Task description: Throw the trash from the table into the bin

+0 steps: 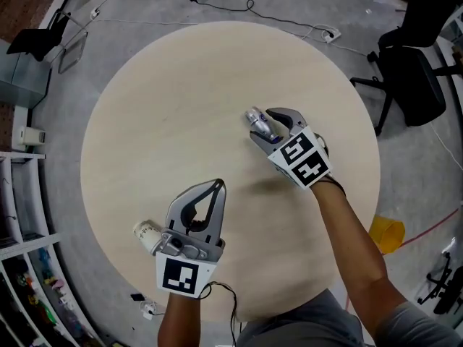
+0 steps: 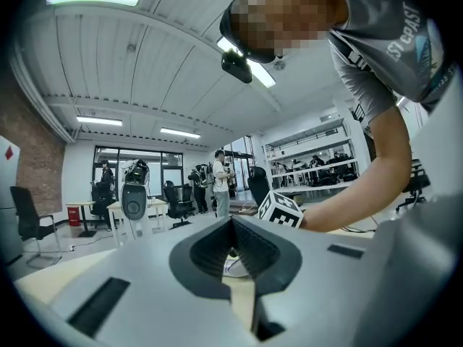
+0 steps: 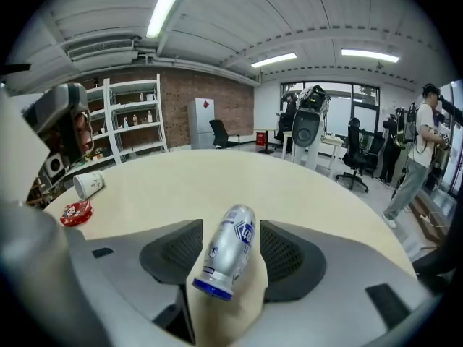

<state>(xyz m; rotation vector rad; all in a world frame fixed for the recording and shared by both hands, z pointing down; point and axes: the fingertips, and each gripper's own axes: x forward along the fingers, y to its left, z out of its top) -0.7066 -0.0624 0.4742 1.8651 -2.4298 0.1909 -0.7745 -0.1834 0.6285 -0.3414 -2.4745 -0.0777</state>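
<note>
Pickup step, I judged: the right gripper (image 1: 268, 121) stood released, its jaws astride the small silver, blue-banded bottle (image 3: 228, 251) lying near the centre of the round pale wooden table (image 1: 181, 85). Pinching came next. The left gripper (image 1: 218, 186) was clenched and empty. A white paper cup (image 1: 147, 235) lay toppled by the table's near edge, contents unseen.

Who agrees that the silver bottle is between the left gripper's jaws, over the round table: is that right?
No. The silver bottle is between the right gripper's jaws, not the left gripper's, over the round table; the right gripper view shows it.
</note>
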